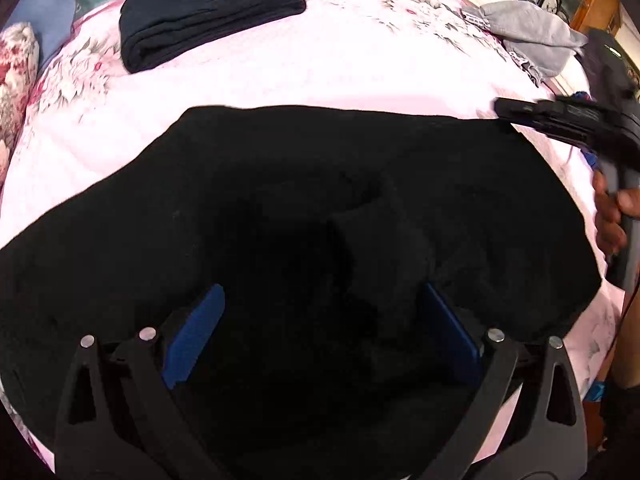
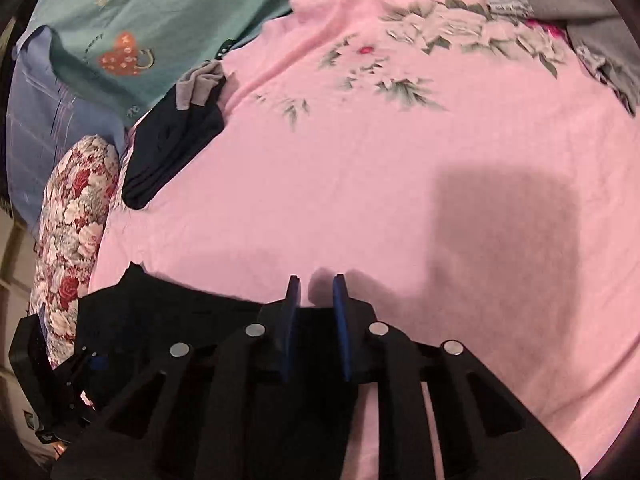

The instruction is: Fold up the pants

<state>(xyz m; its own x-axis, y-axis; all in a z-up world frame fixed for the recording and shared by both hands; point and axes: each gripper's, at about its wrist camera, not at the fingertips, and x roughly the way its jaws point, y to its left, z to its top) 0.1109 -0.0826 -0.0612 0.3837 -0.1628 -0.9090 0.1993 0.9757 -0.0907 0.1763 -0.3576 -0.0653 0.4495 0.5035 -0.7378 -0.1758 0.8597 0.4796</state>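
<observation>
The black pants (image 1: 320, 200) lie spread across the pink floral bedsheet (image 1: 360, 68), partly bunched at the middle. The left claw (image 1: 320, 312) stands wide above the pants, its blue pads (image 1: 196, 332) apart on either side of a raised fold, not pressing it. The right claw (image 2: 316, 292) is narrow at the far edge of the pants, a small gap between its pads; no fabric is visibly pinched. A folded dark garment (image 1: 208, 12) lies well apart near the head of the bed.
</observation>
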